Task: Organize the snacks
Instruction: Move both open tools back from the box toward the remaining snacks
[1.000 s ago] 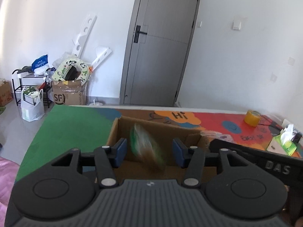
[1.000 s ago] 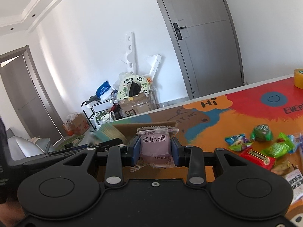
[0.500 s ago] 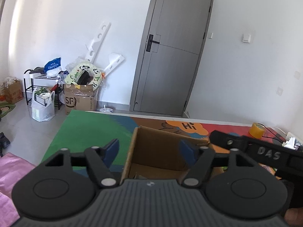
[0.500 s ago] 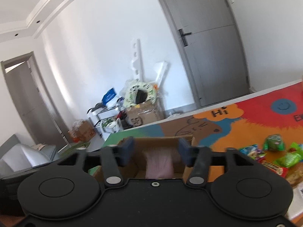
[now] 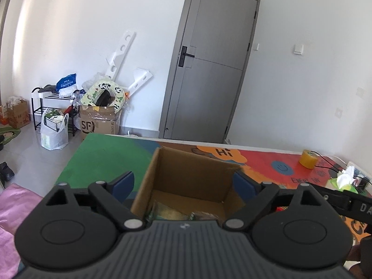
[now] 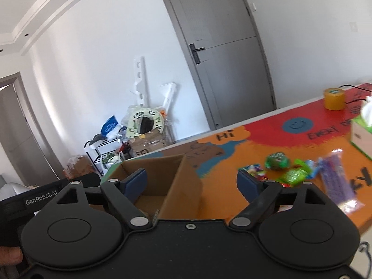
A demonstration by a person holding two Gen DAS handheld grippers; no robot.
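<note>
Snacks go into the cardboard box [image 5: 186, 181] two at a time, it seems: a second ago the left gripper [image 5: 186, 181] was dropping a green packet and the right gripper [image 6: 191, 181] pinched a pink one; now both packets are gone from the jaws. Both pairs of jaws are opening wide with nothing held between them, only the box showing in the gap. A few wrappers [image 5: 169, 211] lie on the box floor. The right gripper has swung toward the loose snacks [image 6: 290, 172] scattered on the colourful mat [image 6: 232, 160], near a tissue box [image 6: 361, 134] and tape roll [image 6: 334, 98]. More sweets remain to collect, I judge.
</note>
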